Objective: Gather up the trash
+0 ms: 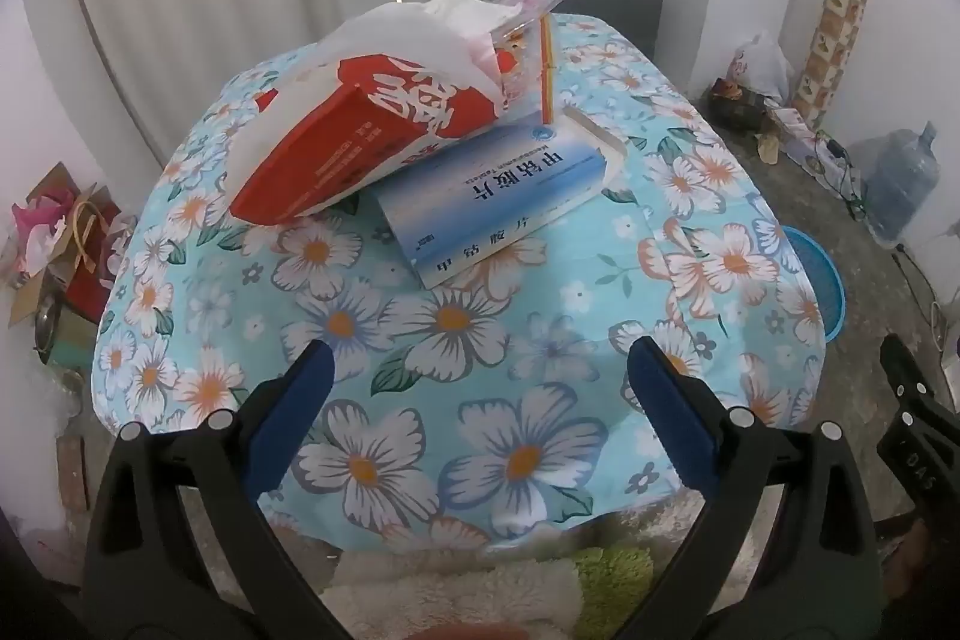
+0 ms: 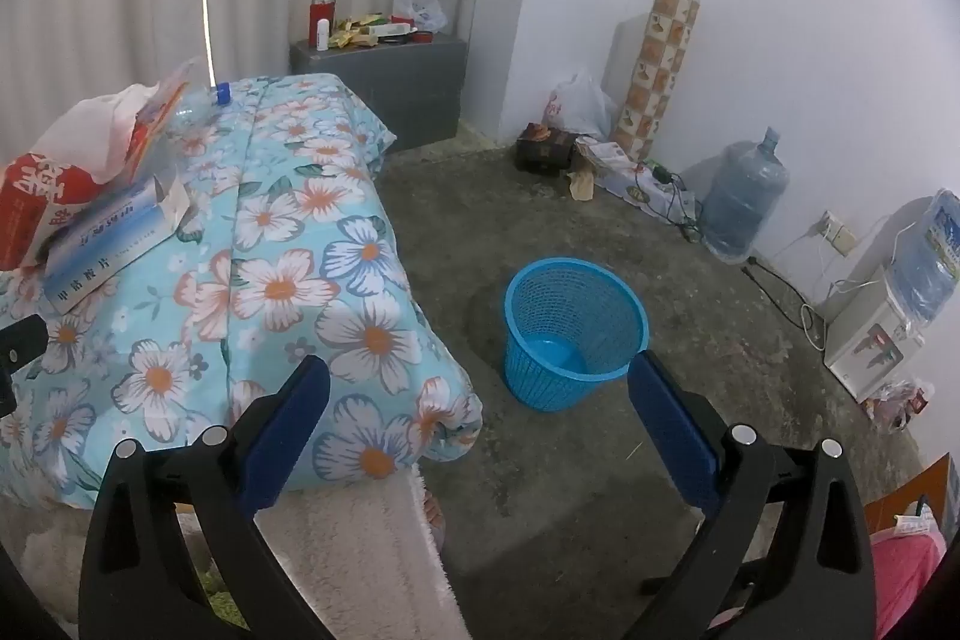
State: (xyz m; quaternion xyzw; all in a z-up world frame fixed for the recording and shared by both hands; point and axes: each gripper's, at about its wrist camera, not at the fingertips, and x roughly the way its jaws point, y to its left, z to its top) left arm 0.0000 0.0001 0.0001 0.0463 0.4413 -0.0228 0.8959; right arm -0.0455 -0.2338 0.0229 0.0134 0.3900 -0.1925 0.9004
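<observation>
A red and white tissue pack (image 1: pixel 360 130) lies on a blue and white medicine box (image 1: pixel 498 196) on a table under a floral cloth (image 1: pixel 456 340). A clear plastic wrapper (image 1: pixel 528 22) lies behind them. My left gripper (image 1: pixel 480 364) is open and empty, above the cloth, short of the box. In the right wrist view the pack (image 2: pixel 36 202), the box (image 2: pixel 108 238) and a clear bottle with a blue cap (image 2: pixel 204 103) sit at the left. My right gripper (image 2: pixel 480 376) is open and empty, over the floor near a blue mesh trash basket (image 2: pixel 570 328).
A grey cabinet (image 2: pixel 384 88) with a red flask and clutter stands behind the table. Water jugs (image 2: pixel 741 196), a dispenser (image 2: pixel 870 334), cables and bags line the right wall. Boxes and paper clutter (image 1: pixel 60 244) sit left of the table. A fluffy white rug (image 2: pixel 360 550) lies below.
</observation>
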